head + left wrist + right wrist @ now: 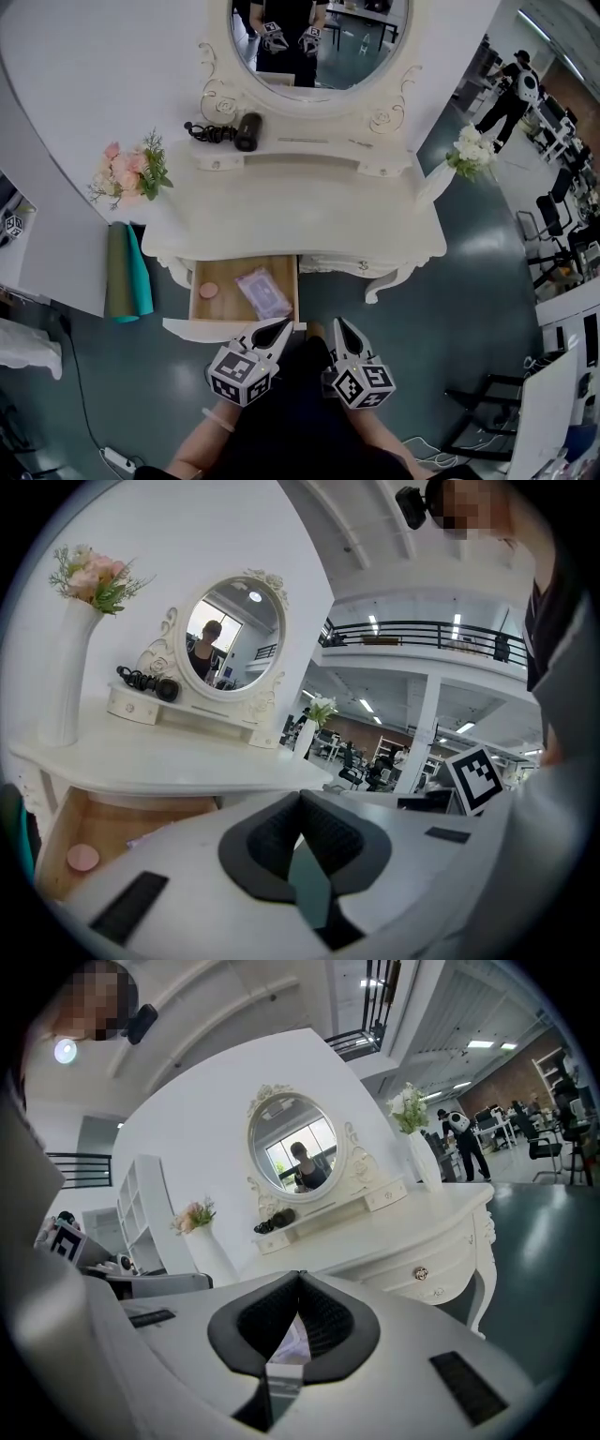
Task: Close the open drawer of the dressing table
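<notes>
The dressing table [300, 211] stands straight ahead of me, white all over, with a curved top, scrolled legs and an oval mirror [319, 42] rising at its back. Its drawer [232, 307] on my left side is pulled well out from under the top, toward me. The inside is bare light wood, walls and floor, and the white front panel [217, 329] is the part nearest me, lying level and square to the table's edge. From my left gripper's view I look into the drawer's wooden box below the overhanging top. The neighbouring drawer [352, 266], on my right, sits flush in the table's front.
</notes>
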### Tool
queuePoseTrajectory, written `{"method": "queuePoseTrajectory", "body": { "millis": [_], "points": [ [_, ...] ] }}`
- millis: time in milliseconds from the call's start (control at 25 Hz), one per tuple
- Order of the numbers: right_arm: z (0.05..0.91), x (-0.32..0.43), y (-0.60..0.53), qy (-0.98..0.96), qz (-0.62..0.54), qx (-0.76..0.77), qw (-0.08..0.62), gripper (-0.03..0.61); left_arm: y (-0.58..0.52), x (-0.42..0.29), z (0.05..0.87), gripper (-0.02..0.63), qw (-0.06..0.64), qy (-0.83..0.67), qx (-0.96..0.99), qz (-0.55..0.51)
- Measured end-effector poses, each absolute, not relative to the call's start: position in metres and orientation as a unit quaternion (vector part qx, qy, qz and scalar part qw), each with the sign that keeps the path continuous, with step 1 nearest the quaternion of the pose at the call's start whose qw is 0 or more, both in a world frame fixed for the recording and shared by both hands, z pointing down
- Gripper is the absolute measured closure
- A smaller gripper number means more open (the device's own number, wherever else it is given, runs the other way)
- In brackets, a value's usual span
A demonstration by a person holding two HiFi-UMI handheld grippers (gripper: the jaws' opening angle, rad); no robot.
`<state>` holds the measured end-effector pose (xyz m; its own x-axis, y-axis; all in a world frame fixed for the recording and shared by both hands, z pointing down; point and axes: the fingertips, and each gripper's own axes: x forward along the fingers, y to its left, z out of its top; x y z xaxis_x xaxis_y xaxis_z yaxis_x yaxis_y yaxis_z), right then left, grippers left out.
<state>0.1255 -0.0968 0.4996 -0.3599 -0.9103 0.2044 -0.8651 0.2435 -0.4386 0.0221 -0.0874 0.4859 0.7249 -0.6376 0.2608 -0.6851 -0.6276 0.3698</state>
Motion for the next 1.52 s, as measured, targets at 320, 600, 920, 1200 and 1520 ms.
{"method": "queuePoseTrajectory", "body": {
  "millis": [320, 600, 920, 1200, 1520],
  "points": [
    [0.498, 0.126, -0.091, 0.783, -0.238, -0.572, 0.049, 0.554, -0.081, 0.026, 0.486, 0.597, 0.218, -0.349, 0.909, 0.066],
    [0.498, 0.125, -0.09, 0.784, -0.235, -0.572, 0.045, 0.554, -0.081, 0.027, 0.485, 0.595, 0.216, -0.351, 0.909, 0.065],
    [0.499, 0.116, -0.089, 0.793, -0.235, -0.561, 0.036, 0.554, -0.077, 0.021, 0.487, 0.595, 0.214, -0.361, 0.905, 0.067],
    [0.508, 0.101, -0.091, 0.803, -0.25, -0.54, 0.019, 0.553, -0.075, 0.0, 0.497, 0.595, 0.22, -0.399, 0.887, 0.08],
    [0.523, 0.057, -0.092, 0.83, -0.275, -0.484, -0.015, 0.553, -0.062, -0.043, 0.511, 0.595, 0.245, -0.455, 0.853, 0.076]
  ]
}}
